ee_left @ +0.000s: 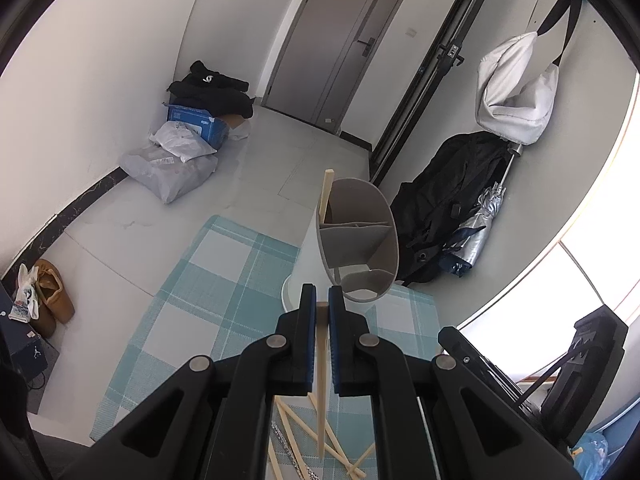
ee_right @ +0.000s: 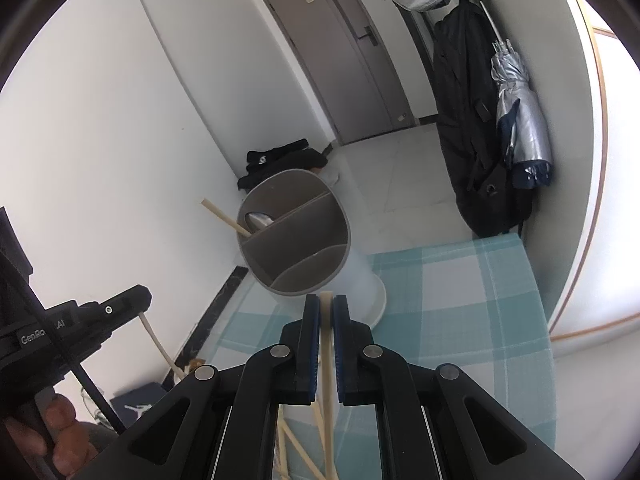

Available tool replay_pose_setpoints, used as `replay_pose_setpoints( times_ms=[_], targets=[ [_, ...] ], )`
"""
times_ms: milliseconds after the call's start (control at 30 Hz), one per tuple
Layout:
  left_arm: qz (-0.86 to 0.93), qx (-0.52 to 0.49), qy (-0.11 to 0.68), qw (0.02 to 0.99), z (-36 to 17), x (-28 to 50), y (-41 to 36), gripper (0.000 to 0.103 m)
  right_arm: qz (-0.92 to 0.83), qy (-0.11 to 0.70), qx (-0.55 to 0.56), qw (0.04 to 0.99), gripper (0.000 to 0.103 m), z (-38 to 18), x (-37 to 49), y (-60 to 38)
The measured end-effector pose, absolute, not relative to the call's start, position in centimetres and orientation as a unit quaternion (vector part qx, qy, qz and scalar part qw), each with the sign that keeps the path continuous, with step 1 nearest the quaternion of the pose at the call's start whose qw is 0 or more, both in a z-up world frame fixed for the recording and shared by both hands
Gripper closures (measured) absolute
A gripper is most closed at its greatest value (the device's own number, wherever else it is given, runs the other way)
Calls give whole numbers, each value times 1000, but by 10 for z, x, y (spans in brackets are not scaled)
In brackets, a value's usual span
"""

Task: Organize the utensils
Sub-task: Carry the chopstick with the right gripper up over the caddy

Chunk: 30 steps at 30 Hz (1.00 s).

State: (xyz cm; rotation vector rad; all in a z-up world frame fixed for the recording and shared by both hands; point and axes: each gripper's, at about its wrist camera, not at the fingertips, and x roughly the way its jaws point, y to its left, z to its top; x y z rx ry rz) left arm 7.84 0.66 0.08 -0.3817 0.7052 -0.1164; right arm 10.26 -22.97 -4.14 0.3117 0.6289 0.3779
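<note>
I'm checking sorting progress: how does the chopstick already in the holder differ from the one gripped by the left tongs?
The chopstick in the holder stands free, leaning on the rim of the grey divided holder; the chopstick in the left tongs is clamped between the blue pads of the left tongs. The first pokes above the rim; the second hangs over the loose chopsticks on the checked mat. Both are pale, square-ended wooden sticks.

Table [ee_left: 224, 264]: bears the holder at its far edge, loose chopsticks nearer.
Holder [ee_left: 360, 236]: upright, divided into compartments.
Far compartment: one chopstick [ee_left: 325, 192] leaning out, a spoon [ee_right: 260, 220] beside it.
Left tool [ee_left: 322, 300]: before the holder, a chopstick [ee_left: 322, 380] between its fingers.
Right tool [ee_right: 326, 308]: likewise, a chopstick [ee_right: 327, 344] between its fingers.
Loose chopsticks [ee_left: 340, 448]: crossed on the table beneath the tools.
</note>
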Motion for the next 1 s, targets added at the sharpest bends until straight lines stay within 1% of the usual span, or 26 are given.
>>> replay_pose_setpoints(
  times_ms=[467, 767, 1000],
  targets=[
    [-92, -157, 320, 930, 36, 56, -1, 100, 176, 264, 135, 939, 97, -9, 77, -235],
    [-102, -156, 296, 937, 71, 68, 1, 100, 194, 222, 122, 948, 97, 35, 81, -234],
    [-108, -163, 280, 940, 97, 92, 2, 100, 209, 200, 129, 949, 97, 74, 106, -235]
  ],
)
